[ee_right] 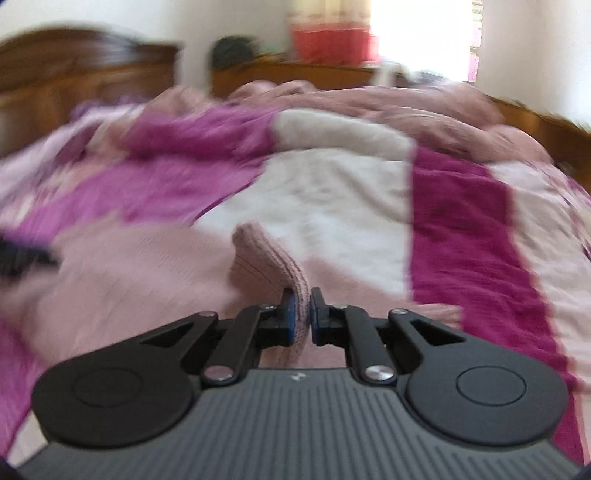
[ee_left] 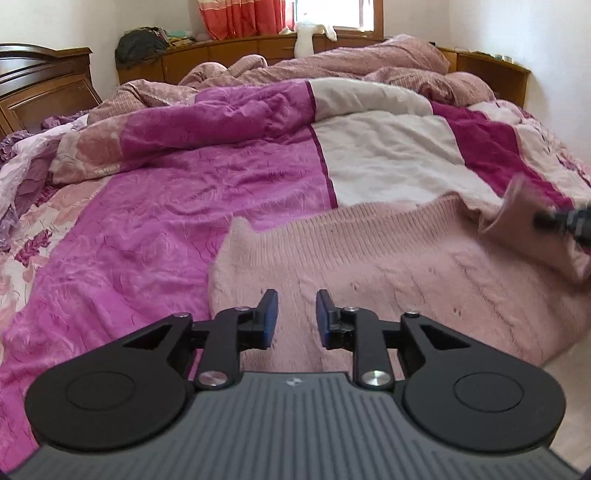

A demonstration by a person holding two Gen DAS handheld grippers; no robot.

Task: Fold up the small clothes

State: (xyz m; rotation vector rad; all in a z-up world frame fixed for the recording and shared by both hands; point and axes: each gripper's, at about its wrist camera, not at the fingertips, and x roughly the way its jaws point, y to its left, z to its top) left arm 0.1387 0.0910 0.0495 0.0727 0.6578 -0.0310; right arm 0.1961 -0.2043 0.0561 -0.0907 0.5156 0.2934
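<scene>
Left wrist view: left gripper (ee_left: pixel 296 318) at 6 o'clock, jaws parted, nothing between the pads, hovering over the near part of the sweater.
Sweater (ee_left: pixel 369 266): pink knit, spread on the bedspread (ee_left: pixel 155 221), filling 5 to 3 o'clock; ribbed band along its far edge.
Long axis: the far edge runs roughly 9 to 3 o'clock across the view; which end is neck or hem cannot be told.
Right gripper (ee_left: pixel 543 221): at 3 o'clock, blurred, lifting a corner of the knit.
Right wrist view: right gripper (ee_right: pixel 302 317) clenched on a ribbed fold of the sweater (ee_right: pixel 140 280), which stands up between the pads.
Handling: judged soft, light, stretchy, limp; not fragile, not slippery. Best pinched at ribbed edges or corners, both sides together.
Far: rumpled quilt (ee_left: pixel 332 66), wooden headboard (ee_left: pixel 44 85) at 10 o'clock, orange curtain (ee_left: pixel 243 16) at 12 o'clock.
</scene>
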